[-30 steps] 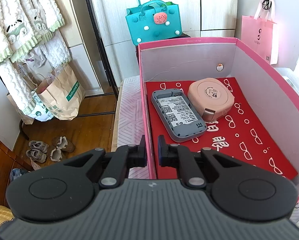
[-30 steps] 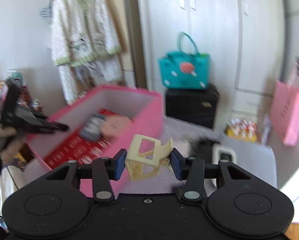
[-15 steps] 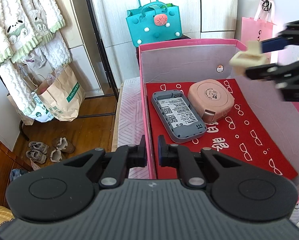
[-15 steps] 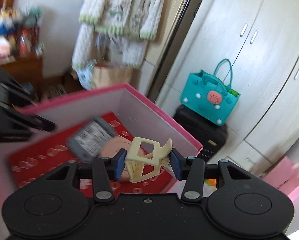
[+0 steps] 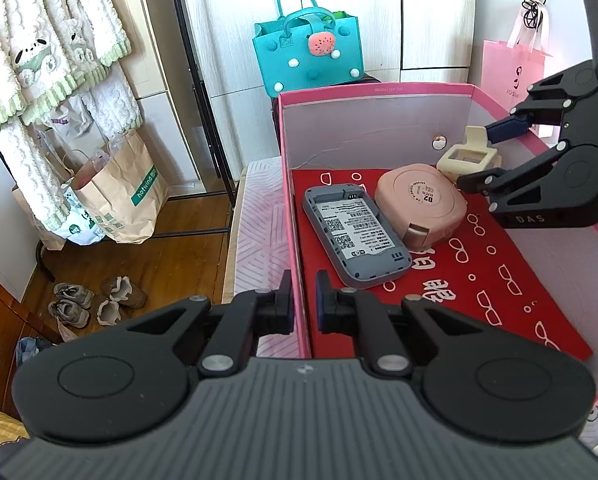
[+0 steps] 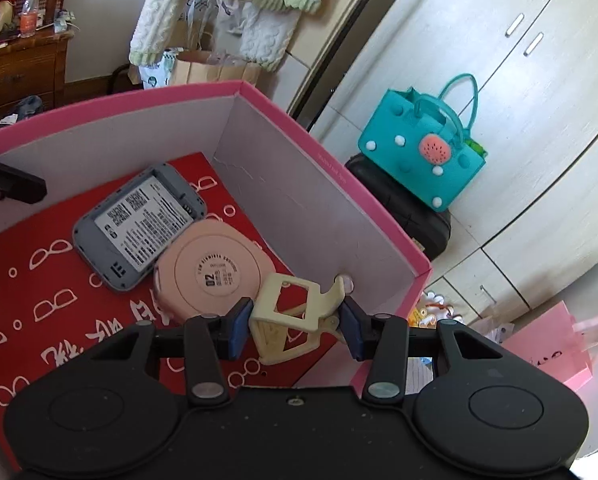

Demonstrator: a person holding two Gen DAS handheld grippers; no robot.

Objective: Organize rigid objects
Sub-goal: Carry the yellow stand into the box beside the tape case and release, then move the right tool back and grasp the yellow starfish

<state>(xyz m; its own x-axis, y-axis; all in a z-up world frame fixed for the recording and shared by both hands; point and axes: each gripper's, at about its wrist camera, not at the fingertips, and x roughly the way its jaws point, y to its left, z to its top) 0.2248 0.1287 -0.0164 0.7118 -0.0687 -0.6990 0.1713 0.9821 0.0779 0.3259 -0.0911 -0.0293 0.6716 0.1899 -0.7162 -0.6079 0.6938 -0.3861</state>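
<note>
A pink box (image 5: 379, 120) with a red patterned floor holds a grey device (image 5: 355, 236) lying label up and a round pink case (image 5: 421, 204) beside it. My left gripper (image 5: 303, 300) is shut on the box's near left wall. My right gripper (image 6: 295, 326) is shut on a cream plastic clip (image 6: 287, 304), which hangs inside the box just above the floor, next to the pink case (image 6: 215, 276) and near the far right corner. In the left wrist view the same clip (image 5: 465, 158) shows between the right gripper's (image 5: 481, 156) blue pads. The grey device (image 6: 137, 226) lies beyond the case.
A teal handbag (image 5: 309, 56) sits on a black suitcase (image 6: 403, 216) behind the box. A pink paper bag (image 5: 511, 68) hangs at the right. At the left are hanging clothes, a brown paper bag (image 5: 127, 196) and shoes (image 5: 95, 304) on the wooden floor. A wooden dresser (image 6: 19, 68) stands further left.
My right gripper has carried the clip in over the box's right wall and down beside the pink case, rolling as it went. The left gripper has kept its hold on the wall.
</note>
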